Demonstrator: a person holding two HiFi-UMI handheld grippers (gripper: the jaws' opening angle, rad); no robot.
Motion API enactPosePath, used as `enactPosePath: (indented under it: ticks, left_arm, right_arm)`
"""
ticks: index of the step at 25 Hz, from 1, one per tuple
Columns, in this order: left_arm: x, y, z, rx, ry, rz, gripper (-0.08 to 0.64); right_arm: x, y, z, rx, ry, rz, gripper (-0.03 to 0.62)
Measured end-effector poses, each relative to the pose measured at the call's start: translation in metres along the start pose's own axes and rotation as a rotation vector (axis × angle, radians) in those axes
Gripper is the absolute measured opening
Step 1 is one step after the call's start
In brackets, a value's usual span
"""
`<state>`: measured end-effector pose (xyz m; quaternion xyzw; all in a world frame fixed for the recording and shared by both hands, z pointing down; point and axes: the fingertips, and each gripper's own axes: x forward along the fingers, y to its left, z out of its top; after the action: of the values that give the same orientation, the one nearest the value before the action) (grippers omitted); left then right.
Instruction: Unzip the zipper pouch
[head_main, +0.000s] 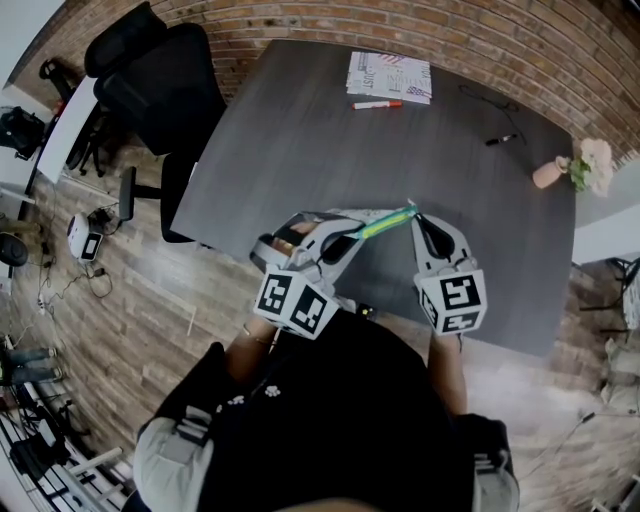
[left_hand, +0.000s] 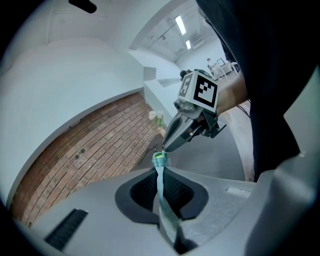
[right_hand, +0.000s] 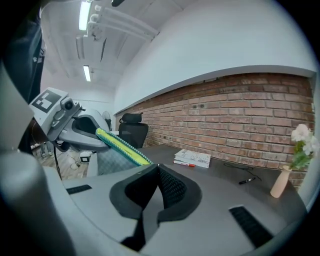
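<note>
A yellow-green zipper pouch with teal zipper edging hangs stretched between both grippers above the grey table's near edge. My left gripper is shut on the pouch's left part. In the left gripper view the teal fabric runs out from between my left gripper's jaws. My right gripper is shut on the pouch's far end, where the zipper runs out; whatever lies between its tips is hidden. In the right gripper view the pouch reaches from the left gripper to my right gripper.
At the table's far side lie a booklet, a red marker and a black pen. A small vase with flowers stands at the right edge. A black office chair is at the table's left.
</note>
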<state>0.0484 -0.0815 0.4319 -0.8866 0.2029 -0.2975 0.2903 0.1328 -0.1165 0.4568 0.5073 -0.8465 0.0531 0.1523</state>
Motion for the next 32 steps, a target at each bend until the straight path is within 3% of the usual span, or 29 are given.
enactPosePath:
  ticks: [32]
  left_arm:
    - [0.013,-0.002,0.014,-0.031,-0.065,-0.037,0.011]
  right_arm:
    - [-0.031,-0.05,-0.02,0.038,0.034,-0.165,0.002]
